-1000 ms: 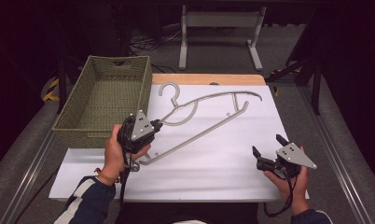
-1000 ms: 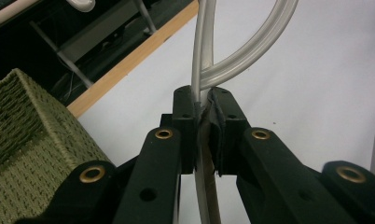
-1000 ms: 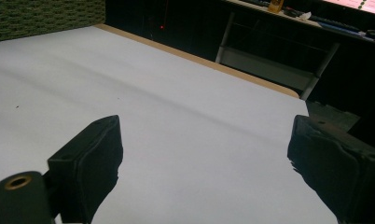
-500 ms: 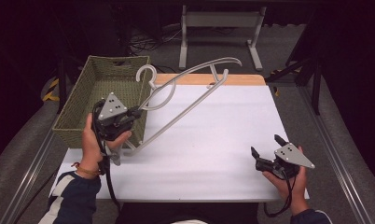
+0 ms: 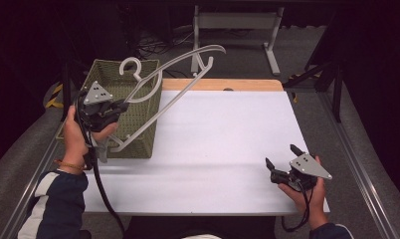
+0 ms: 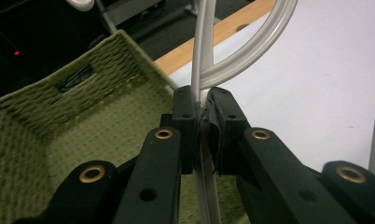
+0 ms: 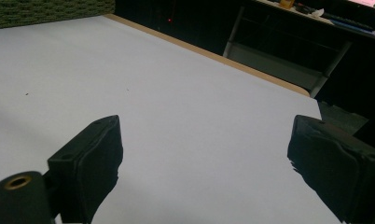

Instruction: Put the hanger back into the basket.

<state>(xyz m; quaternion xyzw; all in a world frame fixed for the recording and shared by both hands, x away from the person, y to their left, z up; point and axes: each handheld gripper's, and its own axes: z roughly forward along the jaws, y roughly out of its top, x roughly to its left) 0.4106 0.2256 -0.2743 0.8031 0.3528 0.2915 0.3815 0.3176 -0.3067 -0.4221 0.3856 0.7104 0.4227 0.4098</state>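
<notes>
White covering spreads over the table (image 5: 223, 149), with a strip of bare wood along the far edge and a dark room with metal frame legs beyond it. Lifted clear of that surface, a grey hanger (image 5: 163, 89) slants over the near right corner of the green woven basket (image 5: 138, 124), which sits at the table's left end; its hook curls above the basket's far rim, one arm reaches up and to the right past the wooden strip, and its lower bar runs down toward the basket's front wall. The left gripper (image 5: 119, 107) has its jaws clenched on the hanger near where the arm meets the neck, held by the left hand (image 5: 81, 134) above the basket's left side, a cable trailing down past a dark sleeve with a white stripe. In the left gripper view the two black pads press tight on a thin grey bar (image 6: 199, 70) of the hanger, with a curved clear-grey arm sweeping off to the right and the basket's open inside (image 6: 59, 140) lying below and to the left. Well apart from all this, near the table's front right corner, the right gripper (image 5: 282, 163) rests in the right hand (image 5: 307, 199) with its jaws spread wide and nothing between them; the right gripper view looks between the two separated pads (image 7: 90, 158) across bare white covering toward the wooden edge.
</notes>
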